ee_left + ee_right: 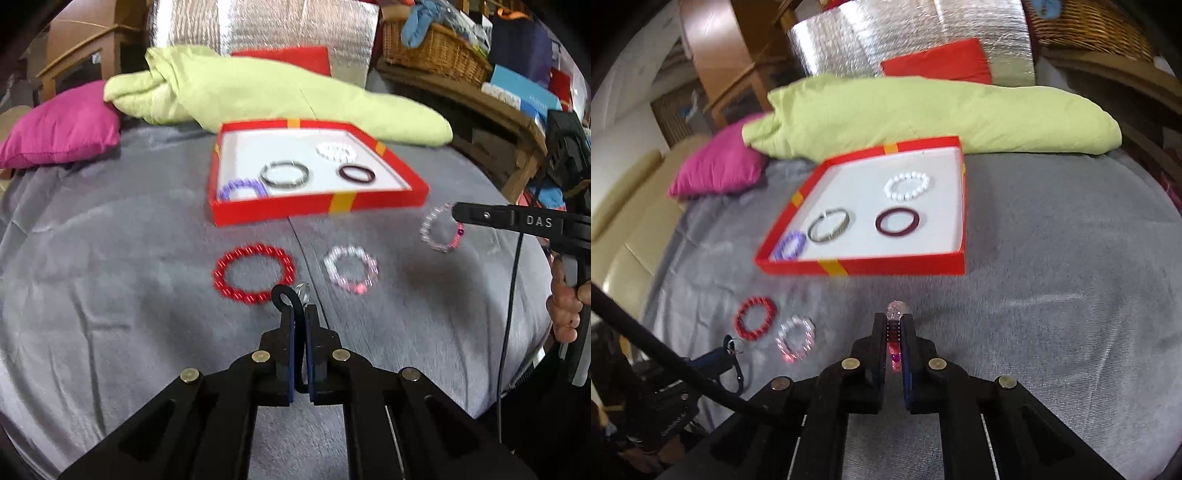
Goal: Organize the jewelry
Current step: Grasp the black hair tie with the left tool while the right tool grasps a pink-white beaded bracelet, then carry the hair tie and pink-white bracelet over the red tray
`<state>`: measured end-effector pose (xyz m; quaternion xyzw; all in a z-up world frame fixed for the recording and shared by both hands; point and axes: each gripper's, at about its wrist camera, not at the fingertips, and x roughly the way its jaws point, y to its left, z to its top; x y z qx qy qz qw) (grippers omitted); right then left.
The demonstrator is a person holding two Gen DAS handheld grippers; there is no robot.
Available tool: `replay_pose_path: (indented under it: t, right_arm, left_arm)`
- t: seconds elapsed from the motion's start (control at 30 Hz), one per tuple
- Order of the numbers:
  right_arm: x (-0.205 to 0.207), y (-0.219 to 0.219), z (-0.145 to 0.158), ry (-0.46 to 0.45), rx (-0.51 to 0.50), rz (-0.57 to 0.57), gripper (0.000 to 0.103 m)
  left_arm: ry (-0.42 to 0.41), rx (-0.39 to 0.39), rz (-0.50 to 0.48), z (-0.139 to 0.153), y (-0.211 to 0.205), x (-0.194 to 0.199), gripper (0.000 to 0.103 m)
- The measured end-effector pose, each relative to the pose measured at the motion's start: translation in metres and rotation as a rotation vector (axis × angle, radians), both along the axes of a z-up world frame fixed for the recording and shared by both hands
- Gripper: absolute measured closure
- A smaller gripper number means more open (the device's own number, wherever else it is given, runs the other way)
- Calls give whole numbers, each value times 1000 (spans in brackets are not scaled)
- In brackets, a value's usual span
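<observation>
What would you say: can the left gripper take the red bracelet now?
Probably not yet: the red bracelet lies close with nothing between, but the left gripper is already shut on a black loop.

Black tool (300, 314) with brass-coloured screws, blue-edged pads, perhaps "DAS" lettering.

Brightness: moderate, even indoor light in both views.
Shadows: soft; a faint one lies under the red box (317, 214) on the grey blanket (110, 295).
Glare: the silver foil sheet (258, 26) reflects bright streaks; the white box floor is near overexposed.
Blur: motion smear in both views, strongest on the red bead bracelet (254, 274) and the box edges.
Distortion: strong fisheye bending, dark vignette at all corners.
Focus: background clutter is soft; the wicker basket (432, 51) lacks detail.
</observation>
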<state>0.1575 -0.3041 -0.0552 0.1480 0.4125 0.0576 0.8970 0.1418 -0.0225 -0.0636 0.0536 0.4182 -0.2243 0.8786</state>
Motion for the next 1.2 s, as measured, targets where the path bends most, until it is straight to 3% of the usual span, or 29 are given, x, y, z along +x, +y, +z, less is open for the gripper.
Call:
replay_pose_path:
  t: [0.23,0.47,0.87,1.2]
  right_arm:
    - [0,-5,11,-37,72,-16,96]
    - [0,-3,16,-56,107,-11,96]
    - [18,10,30,-94,110,10,96]
    - [44,21,38,-129,85,29,96]
  left_arm:
    - [-46,18,28,12,-5,10,97]
    - [-82,118,78,20,-15,17,97]
    - [-144,228,183,36,-8,36,97]
    - [-219,265,224,57,-13,63,97]
